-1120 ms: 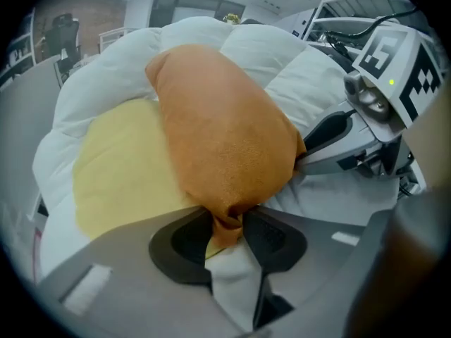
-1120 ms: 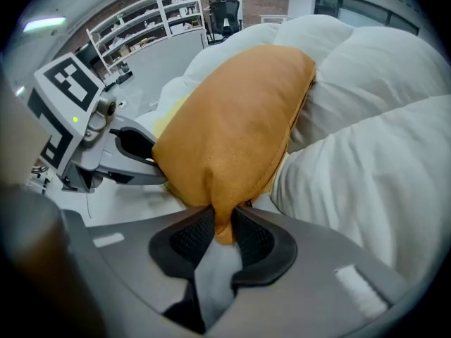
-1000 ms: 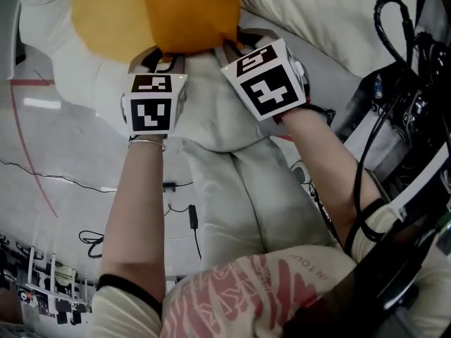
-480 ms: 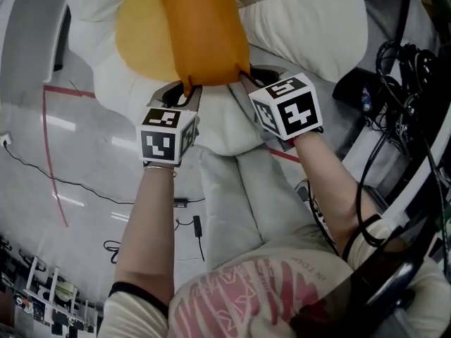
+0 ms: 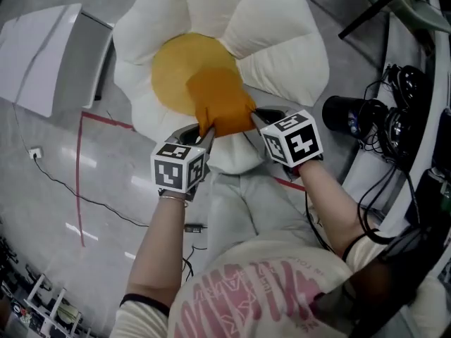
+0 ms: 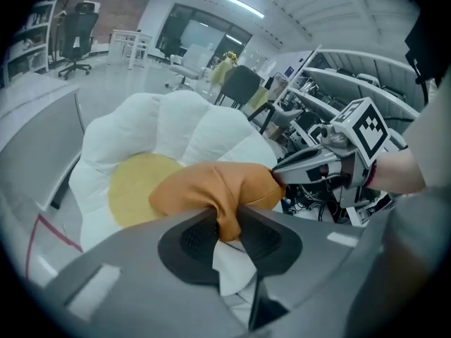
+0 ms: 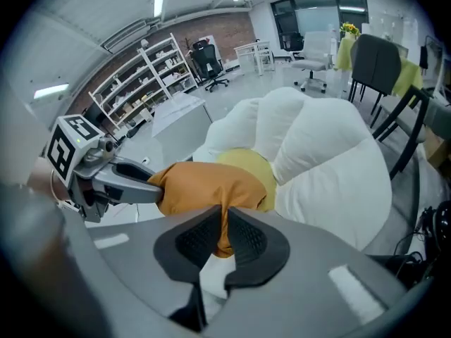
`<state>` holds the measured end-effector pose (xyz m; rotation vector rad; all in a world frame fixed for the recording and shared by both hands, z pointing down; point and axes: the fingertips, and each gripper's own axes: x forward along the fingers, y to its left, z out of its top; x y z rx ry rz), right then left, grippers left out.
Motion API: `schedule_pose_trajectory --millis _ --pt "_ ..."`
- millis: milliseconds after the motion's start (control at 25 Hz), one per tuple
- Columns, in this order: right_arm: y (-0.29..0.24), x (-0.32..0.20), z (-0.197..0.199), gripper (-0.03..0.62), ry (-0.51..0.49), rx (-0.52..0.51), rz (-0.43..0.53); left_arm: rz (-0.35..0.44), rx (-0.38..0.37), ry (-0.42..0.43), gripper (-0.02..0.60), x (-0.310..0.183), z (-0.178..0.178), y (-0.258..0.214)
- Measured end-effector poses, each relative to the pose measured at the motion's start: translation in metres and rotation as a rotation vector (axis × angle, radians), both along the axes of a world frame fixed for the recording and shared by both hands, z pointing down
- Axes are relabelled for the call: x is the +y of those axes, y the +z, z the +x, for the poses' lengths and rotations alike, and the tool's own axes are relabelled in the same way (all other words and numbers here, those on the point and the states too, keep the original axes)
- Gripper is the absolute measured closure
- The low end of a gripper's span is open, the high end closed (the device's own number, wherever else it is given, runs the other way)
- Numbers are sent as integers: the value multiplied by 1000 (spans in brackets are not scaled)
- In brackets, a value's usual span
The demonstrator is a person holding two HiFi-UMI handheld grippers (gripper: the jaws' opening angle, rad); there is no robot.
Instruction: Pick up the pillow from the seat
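Both tools are clamping the orange pillow point(image 5: 220, 104). The left tool point(image 5: 201, 134) is pinching one near corner of the fabric and the right tool point(image 5: 259, 118) the other, and both pairs of jaws have just been closing tighter on the cloth between them. Compared with a second ago, the pillow is riding higher and appears to be hanging clear above the flower-shaped seat point(image 5: 282, 48), whose yellow centre point(image 5: 169, 69) is now lying mostly uncovered below it. Judging from that, the lift is essentially happening as asked; both pinches are carrying the whole pillow on thin folds, so slipping is the risk.
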<state>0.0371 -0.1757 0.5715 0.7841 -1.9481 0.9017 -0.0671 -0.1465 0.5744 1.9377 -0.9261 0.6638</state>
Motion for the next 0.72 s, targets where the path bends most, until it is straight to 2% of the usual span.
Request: schedule_pose_trajectory --millis 200,360,480,720 --pt "-66 -10 -7 571 1 -51 61 61 28 -55 497 -15 -8 -71" --pt "-121 -16 -11 572 48 -124 80 122 53 -71 502 -23 -14 -130" --pt "-169 -26 -14 574 78 -187 132 218 50 -82 505 -33 -16 -182" --pt "-285 -70 -21 574 92 -299 322 464 41 -97 506 -72 -22 -304"
